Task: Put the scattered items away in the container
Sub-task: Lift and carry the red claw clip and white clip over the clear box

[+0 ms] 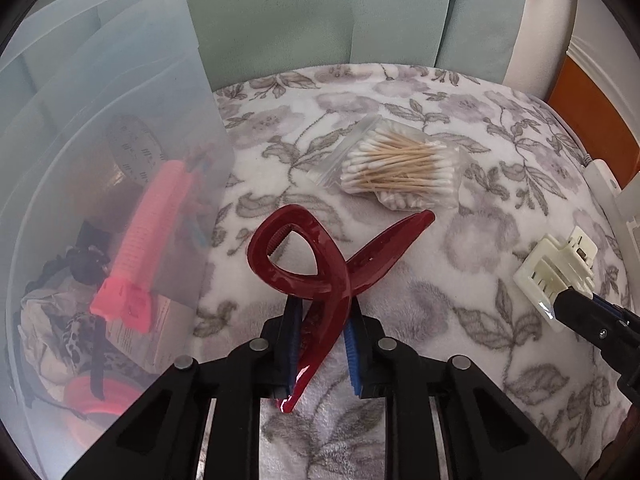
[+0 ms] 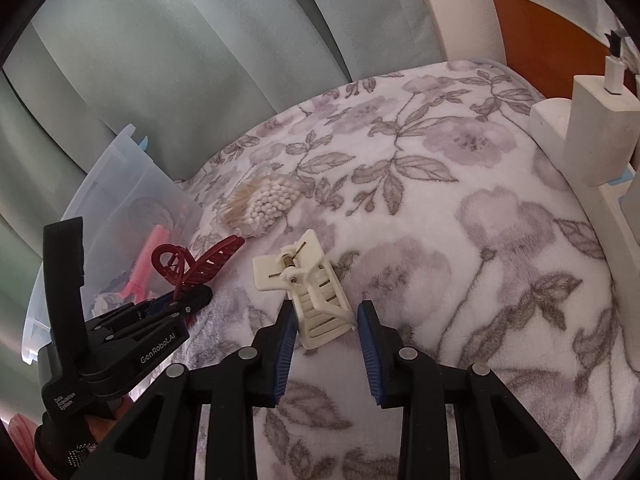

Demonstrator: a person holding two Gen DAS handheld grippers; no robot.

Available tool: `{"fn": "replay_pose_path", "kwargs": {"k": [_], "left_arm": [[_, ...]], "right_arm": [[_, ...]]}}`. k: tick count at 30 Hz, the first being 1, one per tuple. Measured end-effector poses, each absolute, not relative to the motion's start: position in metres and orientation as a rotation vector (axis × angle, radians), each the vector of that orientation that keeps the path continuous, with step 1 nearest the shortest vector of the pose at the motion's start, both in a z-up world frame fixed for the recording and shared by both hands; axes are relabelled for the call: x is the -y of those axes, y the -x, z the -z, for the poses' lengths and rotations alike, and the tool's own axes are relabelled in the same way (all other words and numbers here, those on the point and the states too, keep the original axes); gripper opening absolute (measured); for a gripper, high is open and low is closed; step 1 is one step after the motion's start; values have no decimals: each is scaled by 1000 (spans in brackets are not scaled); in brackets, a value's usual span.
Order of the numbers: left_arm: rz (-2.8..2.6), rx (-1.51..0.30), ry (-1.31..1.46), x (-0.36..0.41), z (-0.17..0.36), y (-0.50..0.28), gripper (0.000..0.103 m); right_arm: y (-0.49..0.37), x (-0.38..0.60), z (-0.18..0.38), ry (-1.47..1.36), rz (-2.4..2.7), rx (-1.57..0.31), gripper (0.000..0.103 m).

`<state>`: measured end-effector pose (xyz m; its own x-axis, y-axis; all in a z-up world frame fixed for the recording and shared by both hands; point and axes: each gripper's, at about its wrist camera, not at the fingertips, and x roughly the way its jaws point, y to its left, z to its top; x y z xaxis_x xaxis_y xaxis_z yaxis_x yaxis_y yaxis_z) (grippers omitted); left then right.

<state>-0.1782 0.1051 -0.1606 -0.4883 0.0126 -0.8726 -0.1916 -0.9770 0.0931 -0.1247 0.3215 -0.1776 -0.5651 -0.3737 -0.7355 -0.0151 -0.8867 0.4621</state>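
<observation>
My left gripper is shut on a dark red hair claw clip, held just above the floral blanket, right of the translucent plastic container. The red clip also shows in the right wrist view. My right gripper is open, its fingers on either side of a cream hair claw clip lying on the blanket; this clip also shows in the left wrist view. A clear bag of cotton swabs lies on the blanket beyond both clips.
The container holds a pink comb-like item, a roll of tape and other small items. Green cushions rise behind the blanket. A white shelf unit stands at the right edge.
</observation>
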Motion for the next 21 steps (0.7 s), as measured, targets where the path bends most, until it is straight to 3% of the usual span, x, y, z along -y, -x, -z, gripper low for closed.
{"fn": "replay_pose_path", "kwargs": {"k": [8,21], "left_arm": [[-2549,-156,1580,-100,155,163,20],[-2538,-159,1450,-109,102,121,20]], "right_arm": [[107,-326,167,-1321,2526,700,33],[66,-332,121,-1219,2576,769,33]]}}
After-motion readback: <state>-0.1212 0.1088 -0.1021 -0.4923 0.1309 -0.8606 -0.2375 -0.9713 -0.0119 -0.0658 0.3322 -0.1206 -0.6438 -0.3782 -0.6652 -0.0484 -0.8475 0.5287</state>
